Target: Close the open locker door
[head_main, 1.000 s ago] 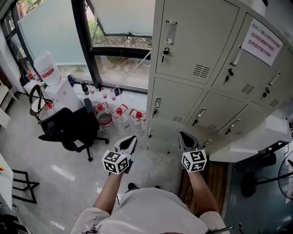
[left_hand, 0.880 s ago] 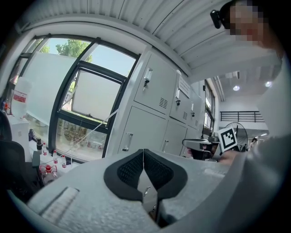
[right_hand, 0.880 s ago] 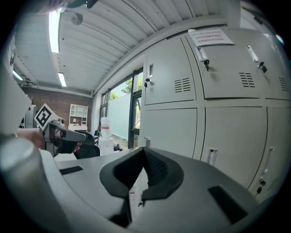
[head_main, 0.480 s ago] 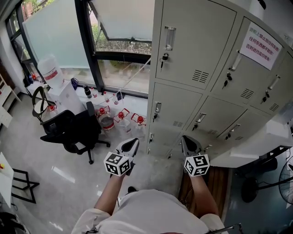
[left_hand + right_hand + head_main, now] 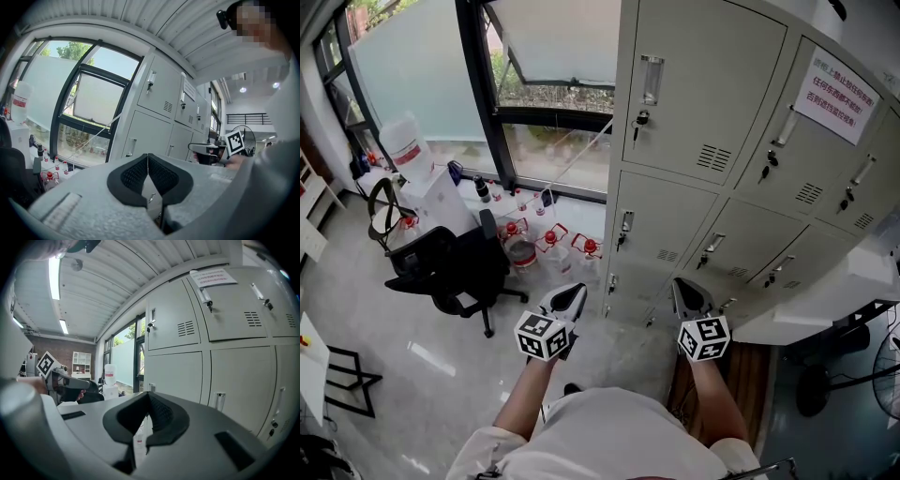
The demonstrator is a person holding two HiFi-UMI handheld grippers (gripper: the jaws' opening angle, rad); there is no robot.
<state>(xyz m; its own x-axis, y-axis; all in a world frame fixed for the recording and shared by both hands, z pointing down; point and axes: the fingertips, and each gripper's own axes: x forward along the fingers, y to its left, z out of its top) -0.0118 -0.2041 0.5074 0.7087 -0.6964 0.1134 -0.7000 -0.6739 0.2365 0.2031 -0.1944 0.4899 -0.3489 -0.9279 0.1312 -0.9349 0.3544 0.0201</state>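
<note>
The left hand-held gripper [image 5: 566, 300] and right hand-held gripper [image 5: 687, 294], both clenched empty, hover low before grey lockers [image 5: 703, 169] beside the window [image 5: 553, 56]; all visible doors look shut.

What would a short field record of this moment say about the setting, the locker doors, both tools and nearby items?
Setting: room with grey lockers beside a window
Locker doors: those in view look shut; none visibly open
Left tool: jaws together, nothing between them, clear of the lockers
Right tool: jaws together, nothing between them, clear of the lockers
Notice: white sheet with red print on an upper door
Floor items: black office chair; red-capped bottles by the window
</note>
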